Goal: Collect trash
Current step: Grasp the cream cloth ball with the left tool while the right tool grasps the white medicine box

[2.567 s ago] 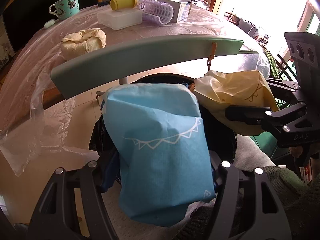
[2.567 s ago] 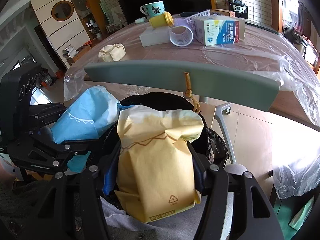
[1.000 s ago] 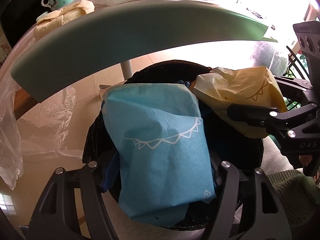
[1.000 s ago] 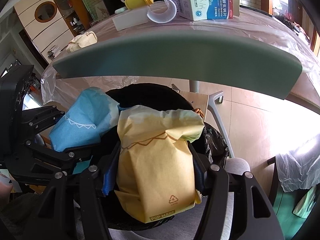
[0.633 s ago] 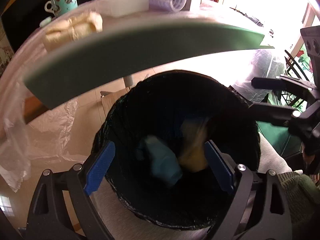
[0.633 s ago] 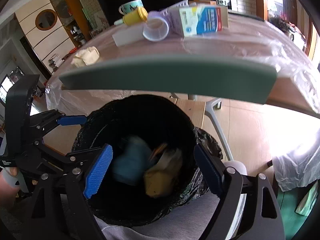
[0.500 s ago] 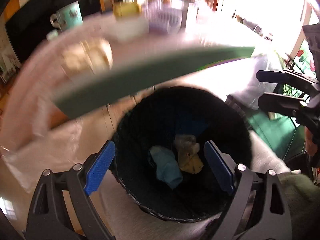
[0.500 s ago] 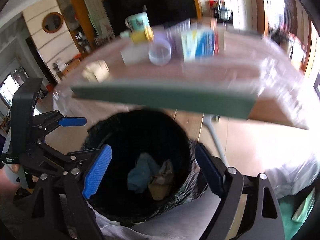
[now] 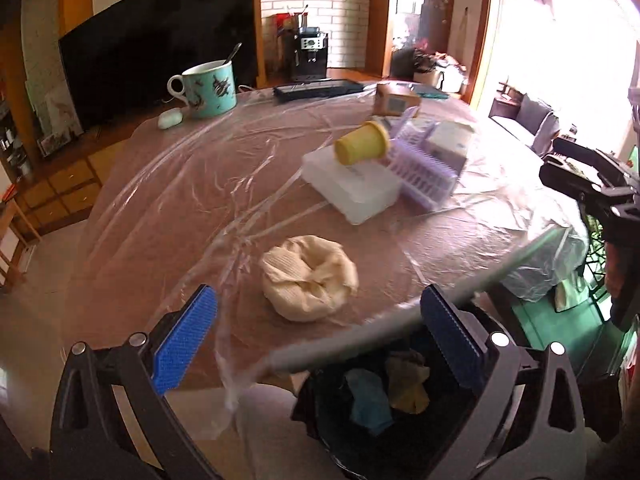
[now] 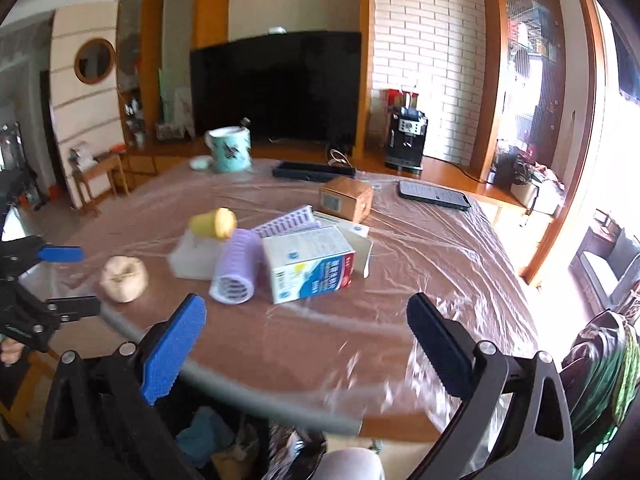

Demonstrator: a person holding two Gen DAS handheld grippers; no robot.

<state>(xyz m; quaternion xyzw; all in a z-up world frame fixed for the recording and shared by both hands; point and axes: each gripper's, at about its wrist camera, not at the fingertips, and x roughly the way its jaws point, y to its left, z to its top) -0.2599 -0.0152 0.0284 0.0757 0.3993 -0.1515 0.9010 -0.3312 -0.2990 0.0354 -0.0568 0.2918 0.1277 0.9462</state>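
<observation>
**Left wrist view: bags half hidden in the bin**

I see the blue bag (image 9: 366,402) and yellow bag (image 9: 408,380) lying in the black bin (image 9: 320,420), cut off by my left gripper (image 9: 320,344). Both it and the right gripper (image 10: 306,346) have just been opening; their fingers stand wide, empty. Right view blurs the worktop (image 10: 400,280).

Both tongs (image 9: 320,336) (image 10: 306,340) just opened wide (empty).

Wide-open left gripper (image 9: 320,340) with nothing between the jaws; blue bag (image 9: 368,400) and yellow bag (image 9: 408,384) down in black bin (image 9: 320,412); cloth bundle (image 9: 308,276) near table edge.
</observation>
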